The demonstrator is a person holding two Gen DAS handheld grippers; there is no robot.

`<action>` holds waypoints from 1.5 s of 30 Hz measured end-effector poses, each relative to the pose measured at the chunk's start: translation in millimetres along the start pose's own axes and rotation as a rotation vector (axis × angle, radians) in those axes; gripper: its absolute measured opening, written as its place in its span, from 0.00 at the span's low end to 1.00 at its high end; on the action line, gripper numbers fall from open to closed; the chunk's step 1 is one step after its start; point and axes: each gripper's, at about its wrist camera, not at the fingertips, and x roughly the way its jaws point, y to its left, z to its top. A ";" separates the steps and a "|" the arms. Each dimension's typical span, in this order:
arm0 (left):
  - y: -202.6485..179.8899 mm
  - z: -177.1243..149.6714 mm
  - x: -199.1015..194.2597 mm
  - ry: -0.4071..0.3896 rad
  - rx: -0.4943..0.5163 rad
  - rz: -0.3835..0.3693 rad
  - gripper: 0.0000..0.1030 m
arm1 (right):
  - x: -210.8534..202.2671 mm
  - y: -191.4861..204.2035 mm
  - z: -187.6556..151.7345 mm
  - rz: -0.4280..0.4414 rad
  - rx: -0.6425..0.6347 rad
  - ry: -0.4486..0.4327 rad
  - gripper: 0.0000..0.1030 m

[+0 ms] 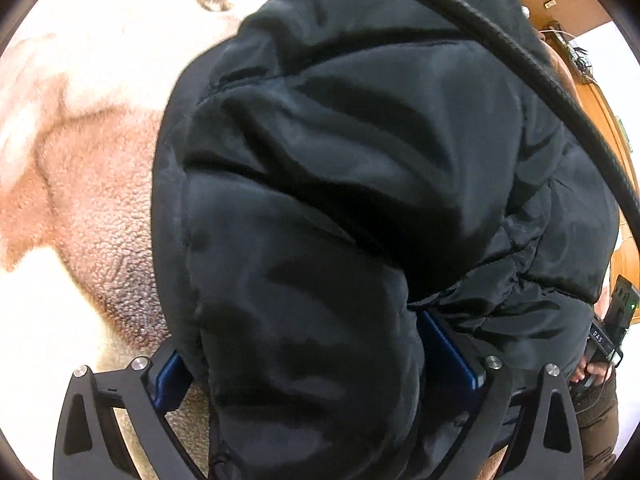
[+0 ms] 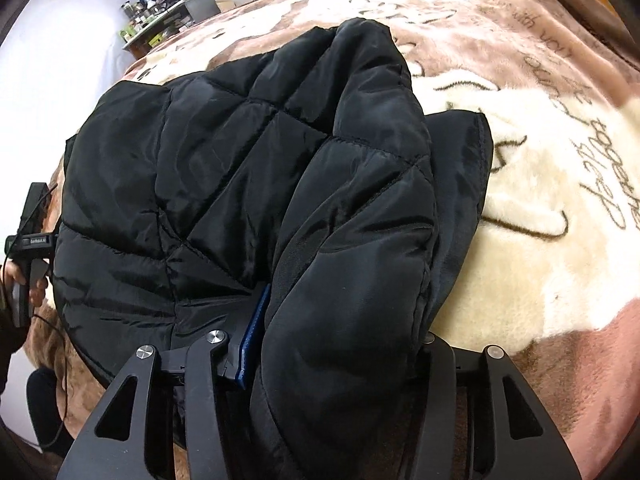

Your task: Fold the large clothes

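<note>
In the left wrist view, the left gripper reaches forward low over the fleece blanket, its blue pads clamped on a thick fold of the black quilted jacket. In the right wrist view, the right gripper likewise grasps a padded fold of the jacket, which lies bunched on the blanket.

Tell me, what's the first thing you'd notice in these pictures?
A big puffy black jacket fills the middle of both views, lying on a fluffy cream and brown blanket with curly writing on it. The right gripper and the left gripper each have a thick fold of the jacket between their fingers, at the bottom of each picture.
</note>
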 end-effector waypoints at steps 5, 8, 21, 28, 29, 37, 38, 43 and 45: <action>-7.5 11.0 1.9 0.015 -0.007 0.022 0.97 | 2.3 0.5 2.4 -0.008 0.019 0.003 0.51; -20.8 20.1 -1.8 0.003 0.001 -0.007 0.80 | 2.3 0.1 2.8 -0.007 0.032 -0.009 0.51; -52.1 14.7 -22.4 -0.065 0.019 -0.014 0.42 | -5.8 5.9 -5.9 -0.054 0.030 -0.038 0.45; -71.4 13.5 -37.2 -0.089 0.022 -0.015 0.34 | -20.4 14.0 -6.0 -0.092 0.012 -0.081 0.32; -72.0 12.9 -39.8 -0.090 0.021 -0.021 0.34 | -24.4 16.1 -6.9 -0.100 0.006 -0.092 0.30; -75.5 9.1 -73.0 -0.162 0.033 -0.055 0.31 | -52.4 40.1 -8.5 -0.140 -0.040 -0.164 0.26; -76.7 9.3 -77.2 -0.167 0.038 -0.061 0.31 | -57.6 42.8 -9.6 -0.143 -0.047 -0.178 0.25; -62.2 1.5 -105.8 -0.227 0.047 -0.107 0.29 | -81.6 54.1 -11.9 -0.137 -0.059 -0.247 0.24; -58.4 1.2 -114.5 -0.246 0.038 -0.126 0.28 | -89.6 60.0 -13.2 -0.132 -0.065 -0.268 0.24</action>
